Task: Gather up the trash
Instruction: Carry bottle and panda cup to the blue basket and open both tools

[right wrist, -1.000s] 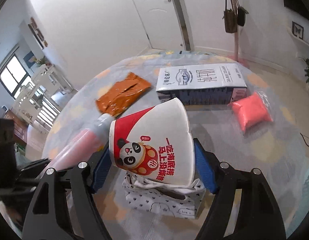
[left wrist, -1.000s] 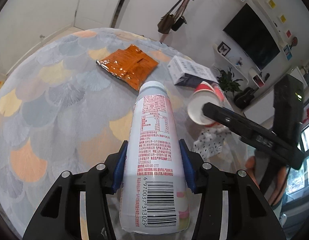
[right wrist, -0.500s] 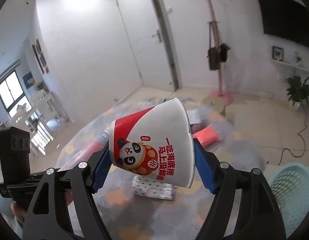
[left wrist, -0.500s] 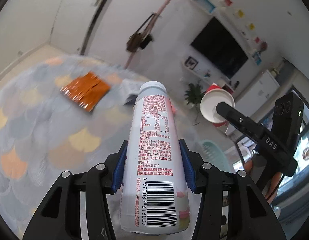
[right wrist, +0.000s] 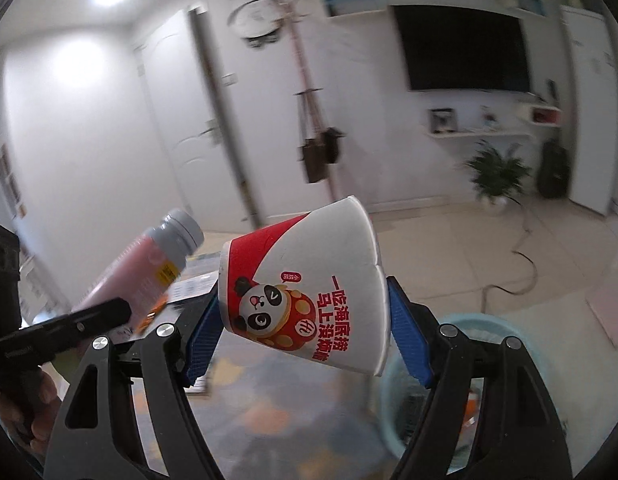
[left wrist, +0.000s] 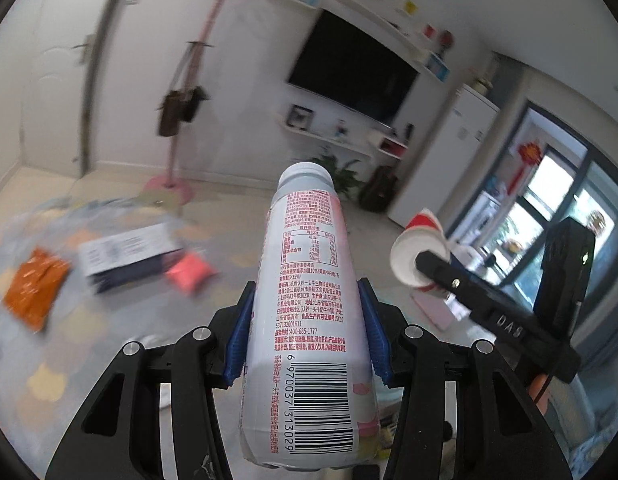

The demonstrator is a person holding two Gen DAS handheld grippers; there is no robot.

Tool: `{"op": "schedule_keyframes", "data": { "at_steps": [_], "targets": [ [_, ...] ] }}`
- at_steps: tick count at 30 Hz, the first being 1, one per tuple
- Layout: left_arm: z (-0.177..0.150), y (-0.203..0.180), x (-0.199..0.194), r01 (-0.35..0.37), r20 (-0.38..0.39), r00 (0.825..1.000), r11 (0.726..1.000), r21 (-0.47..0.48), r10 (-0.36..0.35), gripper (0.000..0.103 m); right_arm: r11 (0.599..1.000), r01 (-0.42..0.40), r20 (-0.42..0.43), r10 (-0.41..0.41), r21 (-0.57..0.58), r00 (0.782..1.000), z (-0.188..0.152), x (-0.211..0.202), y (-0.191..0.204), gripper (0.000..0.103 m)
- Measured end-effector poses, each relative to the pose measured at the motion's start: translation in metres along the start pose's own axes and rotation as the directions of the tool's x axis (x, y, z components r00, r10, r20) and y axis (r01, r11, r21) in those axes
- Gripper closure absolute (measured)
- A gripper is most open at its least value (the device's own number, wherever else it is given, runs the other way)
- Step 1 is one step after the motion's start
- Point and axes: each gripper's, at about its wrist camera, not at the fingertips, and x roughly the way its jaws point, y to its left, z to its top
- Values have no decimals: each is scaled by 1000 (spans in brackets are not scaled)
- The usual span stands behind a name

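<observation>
The left claw is clamped on a tall white plastic bottle with a grey cap, up in the air. The right claw squeezes a white and red paper cup with a panda picture, tipped on its side. A round light blue basket sits below at 5 o'clock from the cup. An orange wrapper lies on the tabletop.
</observation>
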Motion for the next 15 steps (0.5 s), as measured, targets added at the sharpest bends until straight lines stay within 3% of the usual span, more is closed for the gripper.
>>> {"op": "schedule_keyframes", "data": {
  "at_steps": [3,6,15],
  "targets": [
    [3,-23,33,33,-24,999,999,25,-32,56,994,93,-22,-92,65,996,-4,-5,-41,31],
    [2,-44,68,50,-46,998,998,32,-49,55,969,224,-57,-219,108,974,-11,-3,-74,31],
    [-25,-71,165,108,-192,976,994,20,-102,55,909,333,-225,-281,249,933,-48,26,-157,31]
  ]
}}
